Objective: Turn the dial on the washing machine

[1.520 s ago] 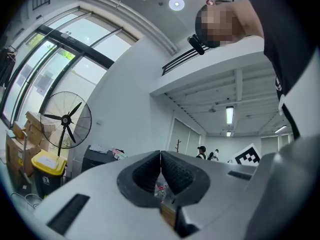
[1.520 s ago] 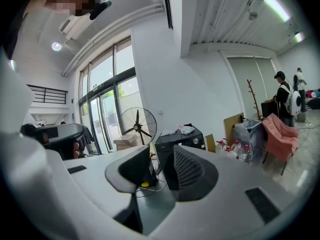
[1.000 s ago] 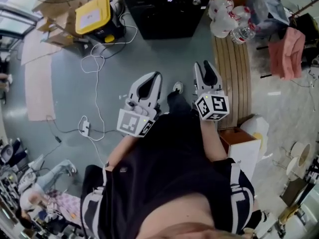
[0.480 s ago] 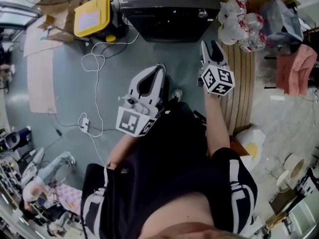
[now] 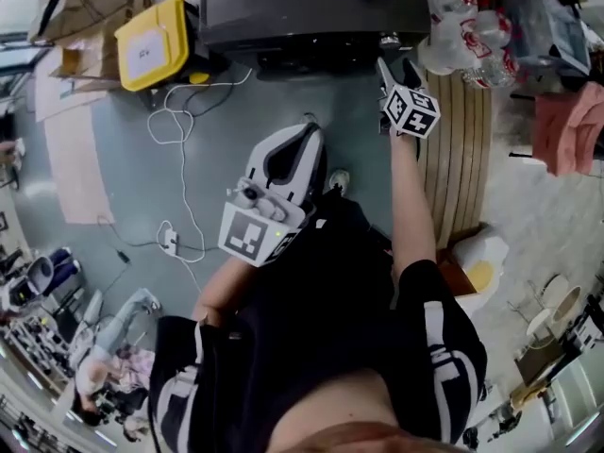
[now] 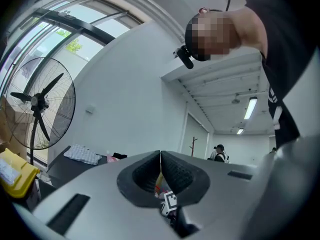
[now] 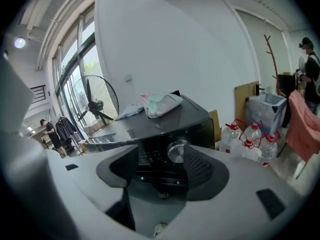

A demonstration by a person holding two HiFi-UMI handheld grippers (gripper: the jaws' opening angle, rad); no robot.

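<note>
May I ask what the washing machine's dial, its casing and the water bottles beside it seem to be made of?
The dial: silvery with a bright sheen, so metal or metallised plastic.
The washing machine casing: dark and glossy, reflecting light; painted metal or plastic, unclear which.
The water bottles: clear plastic, see-through, with red caps.

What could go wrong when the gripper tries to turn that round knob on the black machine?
The right gripper has just been opening its jaws, and nothing is between them yet. The dial sits off toward one jaw, so the gripper might close crooked and slip. It might also bump the buttons beside the dial. The cables on the floor could perhaps catch the person's feet.
</note>
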